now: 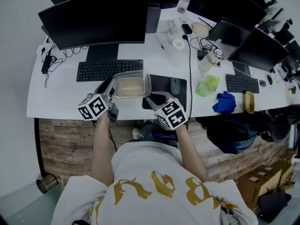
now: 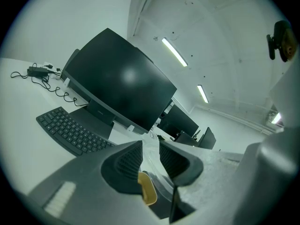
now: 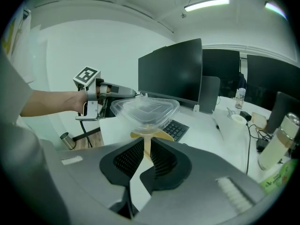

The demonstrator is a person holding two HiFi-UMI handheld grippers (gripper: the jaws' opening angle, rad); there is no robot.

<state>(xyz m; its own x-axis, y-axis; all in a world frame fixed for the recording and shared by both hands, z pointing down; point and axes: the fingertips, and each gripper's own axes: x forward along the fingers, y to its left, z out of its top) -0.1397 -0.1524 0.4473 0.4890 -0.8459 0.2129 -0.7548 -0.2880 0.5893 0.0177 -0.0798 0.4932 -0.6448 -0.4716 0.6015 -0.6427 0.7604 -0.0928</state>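
Note:
A clear plastic container (image 1: 132, 86) with a tan base hangs just above the white desk (image 1: 56, 95) near its front edge, between both grippers. My left gripper (image 1: 112, 90) is shut on the left rim of its clear lid; clear plastic sits between the jaws (image 2: 150, 153) and a tan edge (image 2: 148, 190) lies below them. My right gripper (image 1: 151, 98) is shut on the right rim. In the right gripper view the thin tan rim (image 3: 152, 136) runs into the jaws (image 3: 147, 149), the clear lid (image 3: 145, 109) spreads above it, and the left gripper (image 3: 126, 93) grips the far side.
Behind the container lie a black keyboard (image 1: 110, 70) and a large monitor (image 1: 96, 18). A mouse (image 1: 175, 86) rests on a dark pad to the right. Further right are a bottle (image 1: 211, 60), a green bag (image 1: 207, 85) and a blue cloth (image 1: 225, 102).

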